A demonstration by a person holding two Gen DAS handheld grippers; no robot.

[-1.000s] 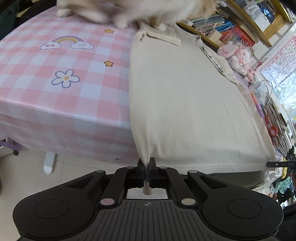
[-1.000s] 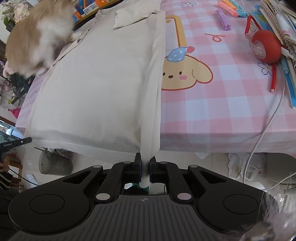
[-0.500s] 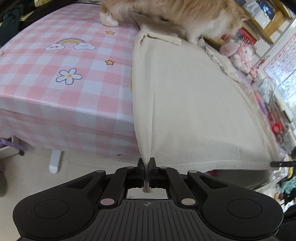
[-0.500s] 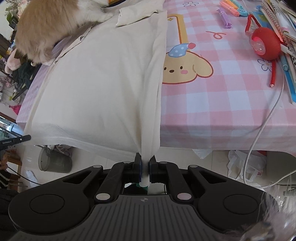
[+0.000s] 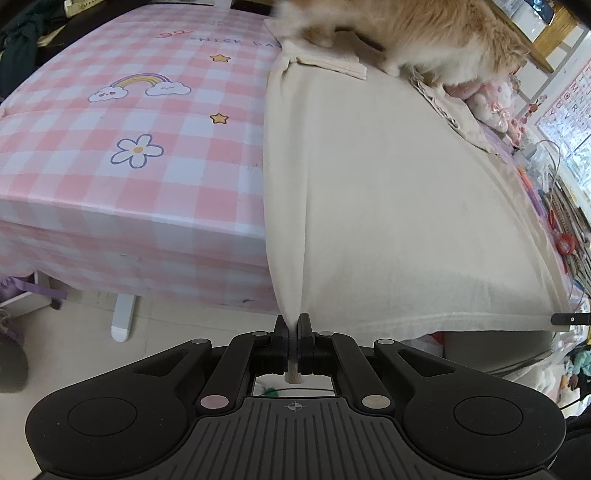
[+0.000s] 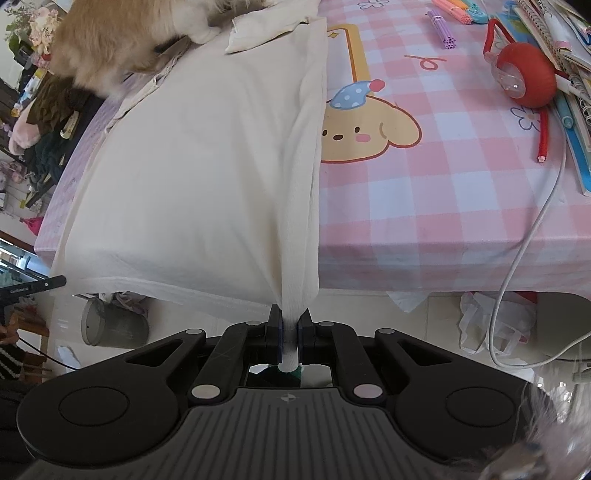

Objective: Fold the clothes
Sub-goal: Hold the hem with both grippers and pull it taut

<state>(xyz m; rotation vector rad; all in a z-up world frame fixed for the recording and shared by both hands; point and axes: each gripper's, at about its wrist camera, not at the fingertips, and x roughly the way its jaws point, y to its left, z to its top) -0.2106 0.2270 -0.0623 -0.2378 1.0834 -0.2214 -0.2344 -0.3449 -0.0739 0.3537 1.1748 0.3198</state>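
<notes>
Cream shirt (image 5: 369, 192) spread flat over the pink-check worktop (image 5: 110, 177); left gripper (image 5: 291, 332) and right gripper (image 6: 290, 328) jaws clenched on its hem corners at 6 o'clock; cloth lettering unreadable.

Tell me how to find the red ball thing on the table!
Look at the pink checked tablecloth with the cartoon puppy printed on it. Past the puppy's ear, toward the far right edge, the red ball lies against a pile of notebooks. It is the only round red thing there, with a clear plastic window on its side.
</notes>
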